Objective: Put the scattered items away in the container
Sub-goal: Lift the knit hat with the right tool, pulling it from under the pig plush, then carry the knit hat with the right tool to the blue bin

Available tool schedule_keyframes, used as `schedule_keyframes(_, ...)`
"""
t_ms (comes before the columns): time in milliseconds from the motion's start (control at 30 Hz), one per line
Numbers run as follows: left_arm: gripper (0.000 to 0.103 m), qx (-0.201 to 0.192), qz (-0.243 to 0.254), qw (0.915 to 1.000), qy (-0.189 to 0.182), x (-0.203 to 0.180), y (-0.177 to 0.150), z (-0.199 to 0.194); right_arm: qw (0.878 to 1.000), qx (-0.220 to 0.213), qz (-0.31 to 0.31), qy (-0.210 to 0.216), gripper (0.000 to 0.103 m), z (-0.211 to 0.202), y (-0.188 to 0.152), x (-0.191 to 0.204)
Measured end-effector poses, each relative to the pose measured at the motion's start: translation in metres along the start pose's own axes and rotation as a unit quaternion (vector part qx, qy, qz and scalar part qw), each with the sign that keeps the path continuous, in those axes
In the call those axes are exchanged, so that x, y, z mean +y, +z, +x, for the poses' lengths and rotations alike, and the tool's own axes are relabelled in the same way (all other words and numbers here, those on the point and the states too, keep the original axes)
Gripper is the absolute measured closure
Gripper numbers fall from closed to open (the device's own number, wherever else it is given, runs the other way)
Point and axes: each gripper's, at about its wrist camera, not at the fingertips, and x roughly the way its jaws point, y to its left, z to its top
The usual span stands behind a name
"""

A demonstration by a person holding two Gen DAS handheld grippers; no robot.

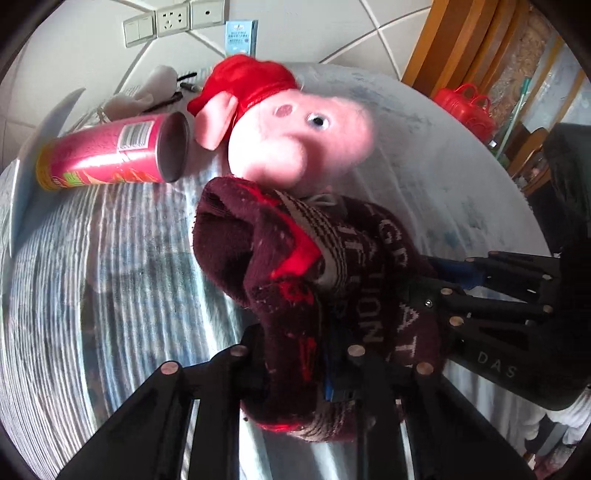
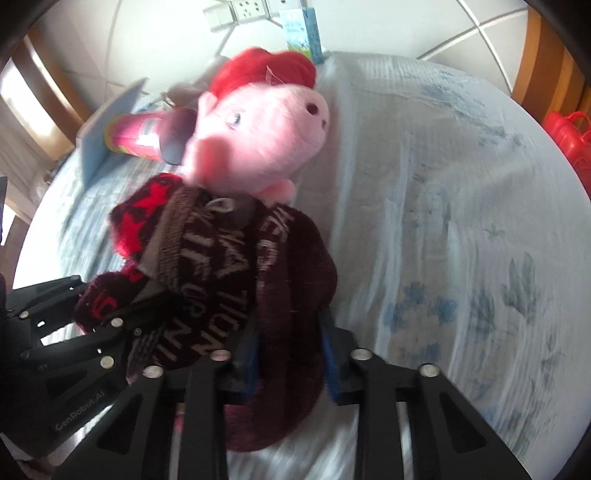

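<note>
**Round worktop, pale blue floral cloth, white tiled wall**

Maroon knitted sock [image 1: 314, 295], near centre: clamped by both the left gripper [image 1: 299, 373] and the right gripper [image 2: 291, 354], jaws closed on the fabric. Pink plush pig [image 1: 291, 129] behind it, touching. Snack can [image 1: 110, 151] lying far left. Wall sockets [image 1: 173, 18], red basket [image 1: 467, 107] beyond. Container not identifiable; sock lettering partly folded, frames blurred.
</note>
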Motion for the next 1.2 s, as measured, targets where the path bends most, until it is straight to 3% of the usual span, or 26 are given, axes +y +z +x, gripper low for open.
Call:
schedule_keyframes(333, 0.084, -0.039, -0.024, 0.9986, 0.026, 0.009, -0.036, -0.067, 0.998, -0.027, -0.035, 0.037, 0.080, -0.042, -0.014, 0.047)
schedule_keyframes(567, 0.084, -0.055, -0.102, 0.9900, 0.080, 0.035, -0.086, -0.104, 0.989, -0.014, -0.123, 0.078, 0.080, -0.040, -0.022, 0.099)
schedule_keyframes(867, 0.084, -0.067, -0.207, 0.9662, 0.139, 0.067, -0.161, -0.141, 0.963, 0.014, -0.235, 0.129, 0.080, -0.033, -0.052, 0.175)
schedule_keyframes(1200, 0.084, -0.084, -0.304, 0.9270, 0.203, 0.108, -0.248, -0.205, 0.923, 0.032, -0.336, 0.186, 0.080, -0.033, -0.097, 0.283)
